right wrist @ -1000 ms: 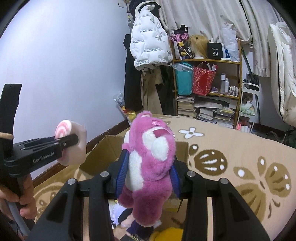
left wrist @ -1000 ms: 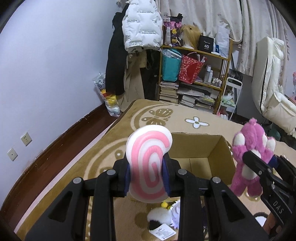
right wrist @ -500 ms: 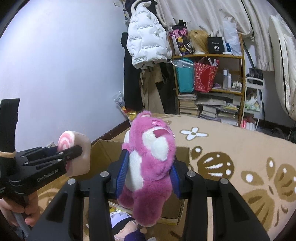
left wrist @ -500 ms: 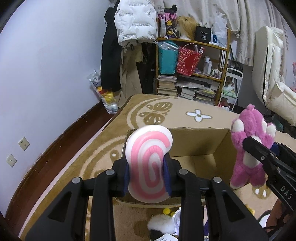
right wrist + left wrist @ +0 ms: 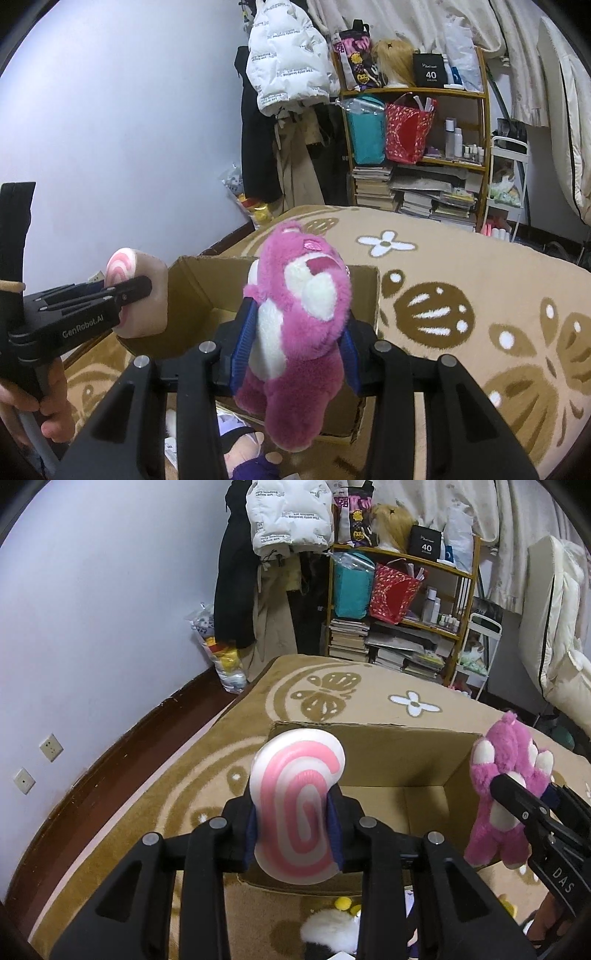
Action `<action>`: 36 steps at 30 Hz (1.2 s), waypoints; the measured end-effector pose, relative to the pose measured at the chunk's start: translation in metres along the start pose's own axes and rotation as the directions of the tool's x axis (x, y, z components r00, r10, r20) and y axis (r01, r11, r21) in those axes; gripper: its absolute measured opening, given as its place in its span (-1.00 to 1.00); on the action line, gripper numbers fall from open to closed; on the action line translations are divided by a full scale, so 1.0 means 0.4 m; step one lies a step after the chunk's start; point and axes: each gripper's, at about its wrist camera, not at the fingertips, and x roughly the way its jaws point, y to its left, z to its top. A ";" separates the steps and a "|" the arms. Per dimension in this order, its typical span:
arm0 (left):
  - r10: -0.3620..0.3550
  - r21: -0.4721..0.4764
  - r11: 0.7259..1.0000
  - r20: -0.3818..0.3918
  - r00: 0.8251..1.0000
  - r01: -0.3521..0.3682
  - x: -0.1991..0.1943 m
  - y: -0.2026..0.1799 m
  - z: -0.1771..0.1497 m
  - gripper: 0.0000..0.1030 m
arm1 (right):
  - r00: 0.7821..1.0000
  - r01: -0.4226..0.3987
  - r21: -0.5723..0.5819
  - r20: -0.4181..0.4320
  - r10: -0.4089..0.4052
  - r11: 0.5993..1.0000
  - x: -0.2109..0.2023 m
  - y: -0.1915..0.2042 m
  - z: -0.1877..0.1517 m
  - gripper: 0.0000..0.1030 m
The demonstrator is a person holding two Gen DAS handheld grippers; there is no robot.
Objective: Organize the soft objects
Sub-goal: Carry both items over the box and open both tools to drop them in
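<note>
Both toys are carried over the open box (image 5: 424,760), presumably so that each can be dropped in. Clamped between the pads of the left claw (image 5: 295,830) is a swirl cushion (image 5: 295,812), white with a pink spiral, squeezed at its lower sides so that its upper half bulges above the fingers; the box mouth lies just beyond and below it. Between the blue pads of the right claw (image 5: 295,350) hangs a pink bear (image 5: 299,317), gripped at the trunk, head above the fingers and legs dangling beneath, with the box (image 5: 207,288) directly behind and below. A waist grip keeps each soft body from slipping. Only the left view looks down into the box, whose visible floor is bare, and shows the bear (image 5: 506,794) from behind at the right. Only the right view gives the cushion (image 5: 140,295) in profile at the left, a thick pale block, and the hand (image 5: 51,406) on that handle. Near each claw's base, more plush toys lie on the rug (image 5: 480,295) before the box: a purple one (image 5: 243,454) in the right view, a white one (image 5: 328,926) in the left.
</note>
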 end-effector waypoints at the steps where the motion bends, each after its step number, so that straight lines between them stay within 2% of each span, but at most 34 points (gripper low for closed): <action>1: -0.003 -0.004 1.000 0.000 1.000 0.003 0.000 0.001 0.000 -0.41 | 1.000 0.001 -0.001 -0.001 -0.001 1.000 0.002 0.001 -0.001 -0.13; 12: 0.008 -0.008 1.000 0.003 1.000 -0.008 -0.005 -0.002 0.003 -0.24 | 1.000 0.001 0.006 0.006 -0.001 1.000 -0.003 0.000 -0.008 -0.05; 14: 0.006 -0.015 1.000 0.006 1.000 -0.006 -0.007 -0.001 0.003 -0.16 | 1.000 -0.005 0.011 0.007 0.005 1.000 -0.009 -0.003 -0.006 0.18; 17: 0.005 -0.023 1.000 0.038 0.999 -0.004 -0.023 0.006 0.006 0.17 | 1.000 -0.003 0.021 0.014 0.003 1.000 -0.019 -0.004 -0.004 0.40; 23: 0.036 -0.041 0.999 0.093 0.995 -0.033 -0.070 0.024 0.033 0.57 | 1.000 -0.004 0.069 0.022 0.002 0.998 -0.053 -0.017 0.004 0.81; 25: 0.052 -0.050 0.998 0.102 0.993 -0.047 -0.085 0.034 0.036 0.66 | 1.000 0.002 0.076 0.022 -0.004 0.997 -0.061 -0.022 0.010 0.81; 27: 0.066 -0.053 0.997 0.109 0.992 -0.061 -0.101 0.040 0.036 0.85 | 1.000 0.009 0.078 0.024 -0.011 0.997 -0.073 -0.022 0.015 0.81; 36: 0.056 -0.002 0.998 0.096 0.994 -0.056 -0.164 0.032 0.027 0.99 | 0.999 0.000 0.071 0.034 -0.002 0.997 -0.132 -0.003 0.033 0.81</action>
